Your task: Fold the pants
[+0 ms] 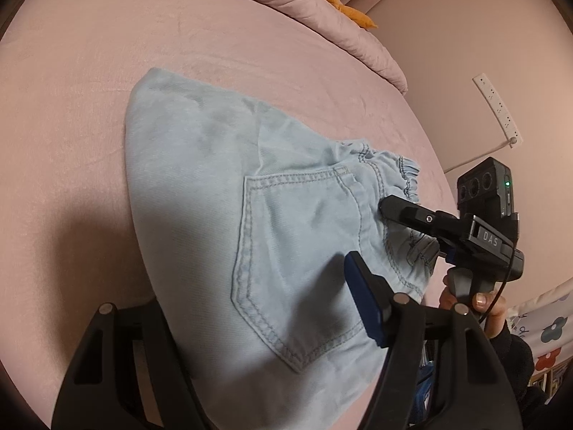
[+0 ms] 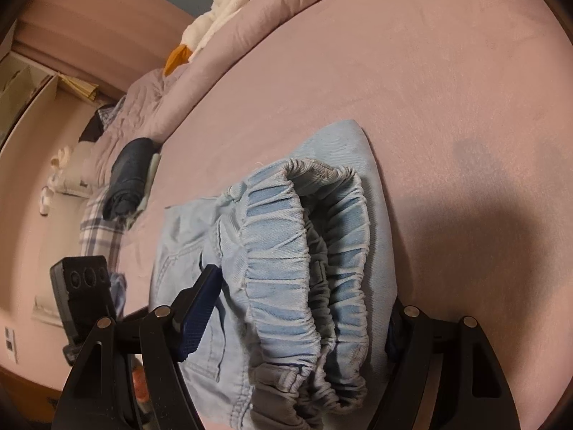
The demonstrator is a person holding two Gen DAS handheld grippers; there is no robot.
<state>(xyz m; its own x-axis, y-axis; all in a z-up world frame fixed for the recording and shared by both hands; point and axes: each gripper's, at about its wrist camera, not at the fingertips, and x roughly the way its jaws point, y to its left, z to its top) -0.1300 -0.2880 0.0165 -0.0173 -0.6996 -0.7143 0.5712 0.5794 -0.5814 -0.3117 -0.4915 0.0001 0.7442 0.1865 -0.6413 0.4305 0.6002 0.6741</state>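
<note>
Light-blue denim pants (image 1: 229, 215) lie folded into a compact stack on the pink bed (image 1: 89, 107), back pocket (image 1: 297, 261) facing up, elastic waistband (image 2: 286, 261) at the near edge twd. the right side. Left hand-held gripper (image 1: 250, 322): fingers spread wide, blue-padded finger (image 1: 361, 304) over the pocket area, other finger off the fabric's edge above the bed; nothing clamped. Right hand-held gripper (image 2: 297, 308): also spread wide, fingers on either side of the bunched waistband; in left wrist view its tip (image 1: 390, 208) sits at the waistband, contact w/ fabric can't be confirmed, grip not closed. Person's hand (image 1: 480, 308) holds the right unit's handle. Folded edge of pants points away from both units. Bkgd.: pink duvet (image 1: 322, 10) bunched at far end of bed, white plush toy w/ orange beak (image 2: 175, 57) on it, dark folded garment (image 2: 129, 175) and plaid cloth (image 2: 96, 233) at bed's edge, white power strip (image 1: 497, 107) on wall.
</note>
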